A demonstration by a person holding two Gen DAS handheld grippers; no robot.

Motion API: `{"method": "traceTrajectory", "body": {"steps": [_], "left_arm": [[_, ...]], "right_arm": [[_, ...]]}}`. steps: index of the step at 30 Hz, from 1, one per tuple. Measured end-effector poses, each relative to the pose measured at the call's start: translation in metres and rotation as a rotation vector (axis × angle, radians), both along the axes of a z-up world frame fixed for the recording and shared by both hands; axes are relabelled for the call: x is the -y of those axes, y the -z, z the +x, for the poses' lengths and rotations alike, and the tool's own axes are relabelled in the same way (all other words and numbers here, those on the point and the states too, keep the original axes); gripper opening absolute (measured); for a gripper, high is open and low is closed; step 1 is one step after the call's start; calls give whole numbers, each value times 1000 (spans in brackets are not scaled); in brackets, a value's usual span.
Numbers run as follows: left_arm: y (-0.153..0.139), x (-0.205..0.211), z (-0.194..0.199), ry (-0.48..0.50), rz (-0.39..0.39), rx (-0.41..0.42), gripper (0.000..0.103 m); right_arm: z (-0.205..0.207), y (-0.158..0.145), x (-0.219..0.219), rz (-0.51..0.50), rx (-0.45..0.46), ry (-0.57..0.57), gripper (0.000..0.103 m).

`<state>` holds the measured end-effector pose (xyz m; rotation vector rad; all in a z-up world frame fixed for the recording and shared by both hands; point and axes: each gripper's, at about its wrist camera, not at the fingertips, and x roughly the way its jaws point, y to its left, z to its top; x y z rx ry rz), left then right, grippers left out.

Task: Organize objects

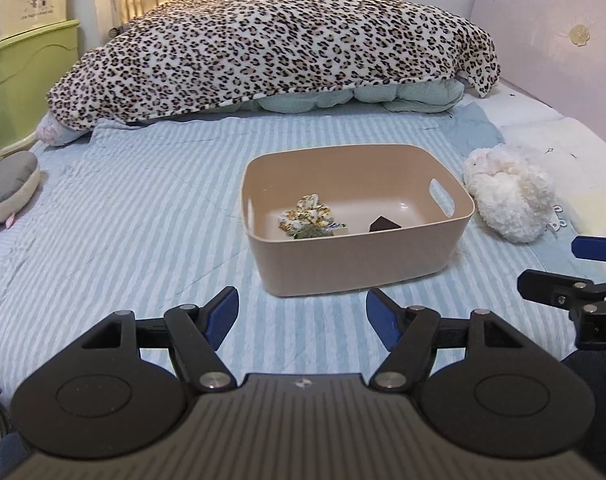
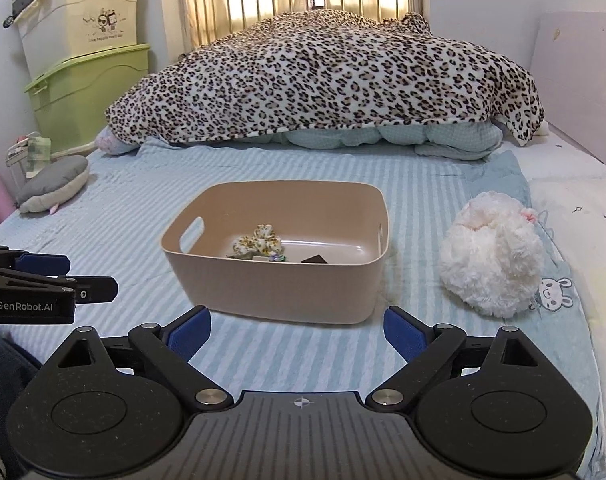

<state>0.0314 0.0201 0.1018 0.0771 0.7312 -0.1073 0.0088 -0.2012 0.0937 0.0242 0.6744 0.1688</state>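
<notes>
A tan plastic bin [image 1: 355,256] was set on the striped blue sheet [image 1: 143,240] at the centre of both views. Inside it, toward the near wall, a floral scrunchie [image 1: 309,212] was seen lying against a small green packet [image 1: 315,232], with a dark brown square piece [image 1: 384,224] apart from them to the right. No writing could be read on these.

The words "GenRobot.AI" were printed in white on the left gripper [image 2: 91,288], seen side-on at the left edge of the right wrist view. Faint lettering under a cartoon was seen on the cream storage box [image 2: 79,20] at the upper left, stacked on a green box [image 2: 91,92]; it was too small to be read with certainty.

The left gripper [image 1: 301,316] was held low at the bottom of its own view with its blue-padded fingers [image 1: 223,316] spread wide, nothing between them and nothing touched. The right gripper [image 2: 297,330] was likewise spread wide and empty, just short of the bin.

A white plush toy [image 2: 491,260] lay to the right of the bin, a grey cushion [image 2: 55,184] at the far left, and a leopard-print blanket [image 2: 323,76] was heaped across the upper part of the frame.
</notes>
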Motion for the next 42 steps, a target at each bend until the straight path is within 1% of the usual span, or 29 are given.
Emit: {"method": "traceTrajectory", "body": {"steps": [4,6,10,17,20,26,42], "left_arm": [[-1,-7,-14,-7,-32,-11,72],[-1,-8,-23,-4,-27,-13,72],[-4,-5,-38,-3,-1,11,72],[-6,3,-57,29,-2,24,72],[-6,6,-63,41,-16,20,72],[-6,9,-72,36,-8,31,73],[-5,9,-77,36,-11,7,73]], "right_arm": [[-13,-1,-1,-3,6,-1,99],[-20,0,-2,-3,3,-7,99],[-30,1,-3,-15,-1,-14,99],[-44,-4,-5,-22,3,-25,100],[-47,-6,-6,-30,5,-26,101],[-50,-3,-12,-42,-12,-39,102],[-58,0,-13,-53,-20,-44,103]]}}
